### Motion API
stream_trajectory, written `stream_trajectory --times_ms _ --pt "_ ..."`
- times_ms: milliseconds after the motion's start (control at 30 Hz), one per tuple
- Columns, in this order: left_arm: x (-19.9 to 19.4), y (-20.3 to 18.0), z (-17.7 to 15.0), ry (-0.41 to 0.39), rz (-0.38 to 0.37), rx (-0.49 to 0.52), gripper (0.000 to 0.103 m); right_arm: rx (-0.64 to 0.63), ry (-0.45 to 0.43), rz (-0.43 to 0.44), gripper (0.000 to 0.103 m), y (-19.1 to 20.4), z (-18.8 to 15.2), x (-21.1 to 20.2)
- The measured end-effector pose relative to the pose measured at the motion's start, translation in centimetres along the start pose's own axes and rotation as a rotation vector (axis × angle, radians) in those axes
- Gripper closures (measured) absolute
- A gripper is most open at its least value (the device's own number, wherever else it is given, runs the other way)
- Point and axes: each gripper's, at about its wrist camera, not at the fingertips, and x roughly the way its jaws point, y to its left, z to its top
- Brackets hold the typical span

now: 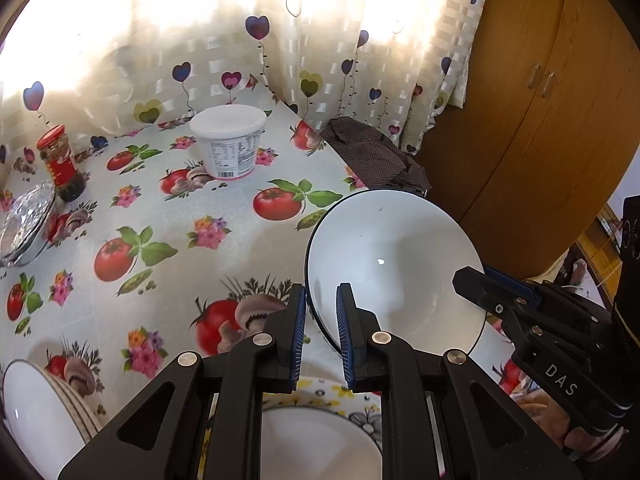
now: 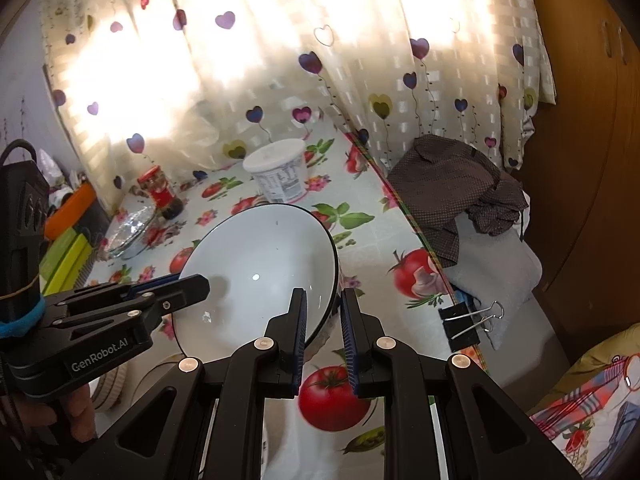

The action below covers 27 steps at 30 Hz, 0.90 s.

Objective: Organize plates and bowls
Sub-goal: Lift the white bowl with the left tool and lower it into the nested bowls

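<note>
A white bowl (image 1: 392,264) with a thin dark rim hangs tilted above the table, held from both sides. My left gripper (image 1: 320,332) is shut on its left rim, which runs between the blue pads. My right gripper (image 1: 486,286) grips the opposite rim. In the right wrist view the same bowl (image 2: 260,264) has its right rim between the fingers of my right gripper (image 2: 323,328), and my left gripper (image 2: 188,286) clamps its left edge. Below the bowl lies a plate (image 1: 320,432) with a yellow flowered border. A stack of ribbed bowls (image 1: 36,408) stands at the lower left.
On the tomato-print tablecloth (image 1: 168,208) stand a white lidded tub (image 1: 228,140), a red jar (image 1: 60,160) and a foil-covered glass dish (image 1: 28,220). A dark cloth (image 1: 376,156) lies past the table's right edge, by a wooden cabinet (image 1: 540,120). A binder clip (image 2: 468,324) grips the tablecloth edge.
</note>
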Motion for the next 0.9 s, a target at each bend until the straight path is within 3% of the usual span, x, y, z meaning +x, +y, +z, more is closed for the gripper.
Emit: stream_trajectory --times_ms 900 --pt "-5.9 3.3 -6.2 -0.073 0.018 -0.097 0.087 -0.023 0.020 0.095 0.086 4.9 -4.3 -2.4"
